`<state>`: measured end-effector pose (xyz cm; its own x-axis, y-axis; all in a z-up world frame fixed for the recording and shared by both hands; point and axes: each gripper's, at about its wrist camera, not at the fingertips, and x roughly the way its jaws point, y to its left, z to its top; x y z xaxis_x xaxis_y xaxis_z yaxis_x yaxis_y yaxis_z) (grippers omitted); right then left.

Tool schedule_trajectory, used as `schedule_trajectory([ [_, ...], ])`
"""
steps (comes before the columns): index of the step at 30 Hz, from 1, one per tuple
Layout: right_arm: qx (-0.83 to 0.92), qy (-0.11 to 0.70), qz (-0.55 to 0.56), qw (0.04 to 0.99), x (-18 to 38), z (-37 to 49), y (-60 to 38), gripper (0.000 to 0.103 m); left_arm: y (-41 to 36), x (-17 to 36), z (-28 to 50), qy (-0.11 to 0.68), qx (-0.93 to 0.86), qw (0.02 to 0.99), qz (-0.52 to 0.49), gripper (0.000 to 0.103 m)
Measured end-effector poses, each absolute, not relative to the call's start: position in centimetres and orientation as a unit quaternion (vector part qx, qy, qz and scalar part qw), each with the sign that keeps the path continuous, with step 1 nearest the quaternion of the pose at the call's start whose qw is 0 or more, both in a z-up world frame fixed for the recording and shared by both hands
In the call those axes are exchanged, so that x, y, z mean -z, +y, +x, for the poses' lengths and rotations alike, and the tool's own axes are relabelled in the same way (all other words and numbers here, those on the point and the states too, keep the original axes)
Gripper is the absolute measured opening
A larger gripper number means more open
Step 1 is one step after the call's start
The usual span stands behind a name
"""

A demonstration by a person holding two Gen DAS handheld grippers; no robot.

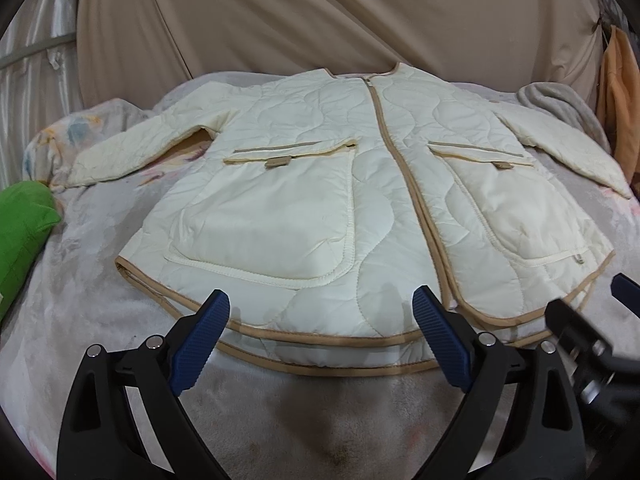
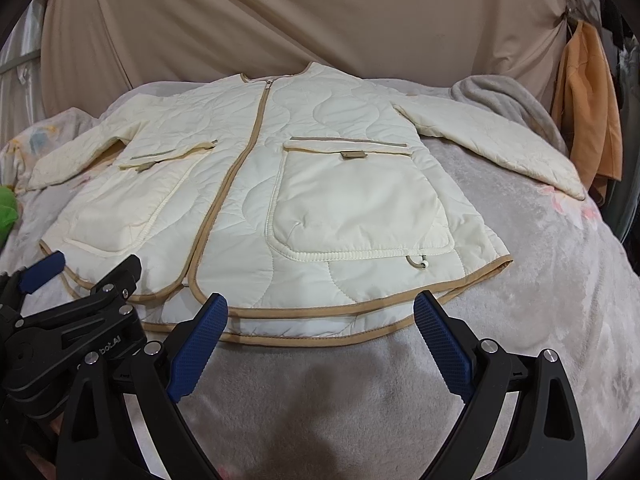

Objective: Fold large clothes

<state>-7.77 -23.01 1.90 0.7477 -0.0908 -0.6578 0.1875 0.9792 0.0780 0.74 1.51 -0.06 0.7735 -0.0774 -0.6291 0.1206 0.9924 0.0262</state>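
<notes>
The cream quilted jacket with tan binding [image 1: 320, 184] is laid flat, zipped and sleeves spread, on the grey plush bed cover [image 1: 304, 412] just ahead of both tongs. The left tongs [image 1: 320, 332] and right tongs [image 2: 320, 332] are held wide and empty near the hem. If only the upper hem layer is pinched, the slippery padded shell is judged likely to slide and bunch, skewing the fold.

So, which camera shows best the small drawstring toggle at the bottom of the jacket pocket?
The right wrist view: the drawstring toggle hangs in plain sight below the pocket of the jacket. In the left wrist view the same toggle is small, far to the right and hard to make out.
</notes>
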Motion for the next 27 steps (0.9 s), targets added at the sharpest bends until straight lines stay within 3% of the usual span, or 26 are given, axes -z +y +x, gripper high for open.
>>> schedule_trajectory([
  [7,0.115,0.336,0.206,0.912,-4.8,-6.1,-40.9,0.092,5.8,-3.3,3.8,0.34,0.058,0.939,-0.006,0.097],
  [14,0.217,0.304,0.303,0.877,-2.4,-2.0,-59.8,0.092,6.2,-5.2,9.1,0.312,0.001,0.95,0.013,0.098],
  [23,0.253,0.265,0.401,0.839,1.0,2.9,-70.1,0.091,4.3,-3.9,14.9,0.315,-0.03,0.947,0.048,0.097],
  [24,0.256,0.26,0.409,0.837,1.2,3.3,-70.5,0.088,4.1,-3.6,15.5,0.316,-0.032,0.947,0.053,0.098],
  [26,0.257,0.258,0.42,0.831,1.6,4.5,-71.3,0.064,3.7,-3.2,16.2,0.318,-0.032,0.946,0.06,0.097],
  [27,0.26,0.258,0.42,0.83,1.7,5.1,-71.4,0.057,3.5,-3.0,16.6,0.319,-0.032,0.945,0.063,0.098],
])
